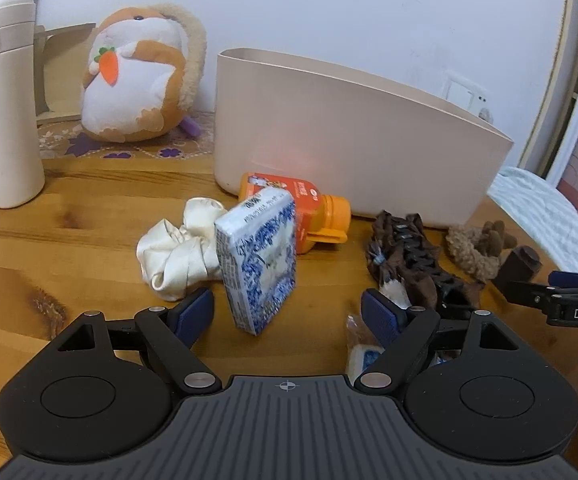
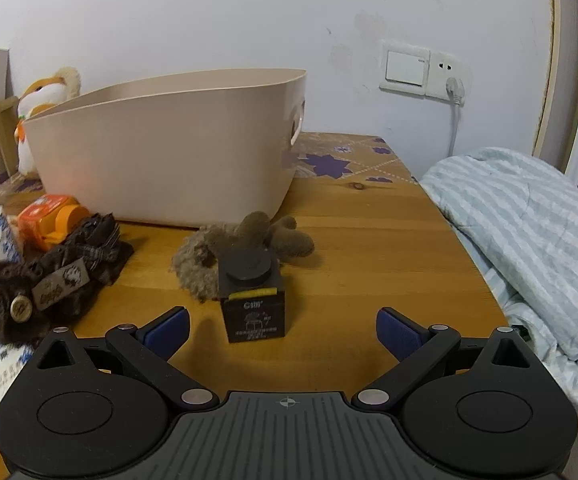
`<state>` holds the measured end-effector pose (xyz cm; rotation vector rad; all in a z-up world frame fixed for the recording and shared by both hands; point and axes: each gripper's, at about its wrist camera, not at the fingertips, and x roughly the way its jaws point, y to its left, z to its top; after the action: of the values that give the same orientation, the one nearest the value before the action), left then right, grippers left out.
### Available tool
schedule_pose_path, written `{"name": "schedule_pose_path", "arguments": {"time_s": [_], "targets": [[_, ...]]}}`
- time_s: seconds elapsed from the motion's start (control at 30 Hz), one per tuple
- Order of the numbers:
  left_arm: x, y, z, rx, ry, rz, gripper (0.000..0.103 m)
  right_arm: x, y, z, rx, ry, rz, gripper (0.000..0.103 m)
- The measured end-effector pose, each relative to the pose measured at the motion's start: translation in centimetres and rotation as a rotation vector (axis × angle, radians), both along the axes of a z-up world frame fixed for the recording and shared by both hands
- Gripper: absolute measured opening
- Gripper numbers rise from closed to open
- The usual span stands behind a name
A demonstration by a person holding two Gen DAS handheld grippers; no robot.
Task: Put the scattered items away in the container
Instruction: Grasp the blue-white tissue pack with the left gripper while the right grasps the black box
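Container (image 2: 161,160) stands at the table's rear; nothing seen inside. My left gripper (image 1: 289,312) is spread before the blue-patterned pack (image 1: 257,264); my right gripper (image 2: 283,330) is spread before the black box (image 2: 253,304). Judged step: first pickups. Next: advance, close squarely.

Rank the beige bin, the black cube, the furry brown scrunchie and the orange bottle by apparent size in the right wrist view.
1. Beige bin, by far the largest.
2. Furry brown scrunchie.
3. Black cube, though it sits nearer the camera, so second and third are unsure.
4. Orange bottle, partly hidden.
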<state>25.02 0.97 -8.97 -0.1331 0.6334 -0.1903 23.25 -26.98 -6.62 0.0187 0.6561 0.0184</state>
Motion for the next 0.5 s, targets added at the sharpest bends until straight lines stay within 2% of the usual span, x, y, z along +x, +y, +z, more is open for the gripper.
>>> {"name": "schedule_pose_path", "arguments": {"time_s": [0.37,0.5], "targets": [[1.0,0.6,-0.1,-0.039,0.002,-0.016,0.084,1.5,-0.6,-0.5,0.043,0.018,-0.025,0.096],[0.9,0.1,-0.2,-0.002,-0.004,-0.038,0.086,1.7,-0.5,-0.6,0.039,0.020,-0.029,0.097]]}}
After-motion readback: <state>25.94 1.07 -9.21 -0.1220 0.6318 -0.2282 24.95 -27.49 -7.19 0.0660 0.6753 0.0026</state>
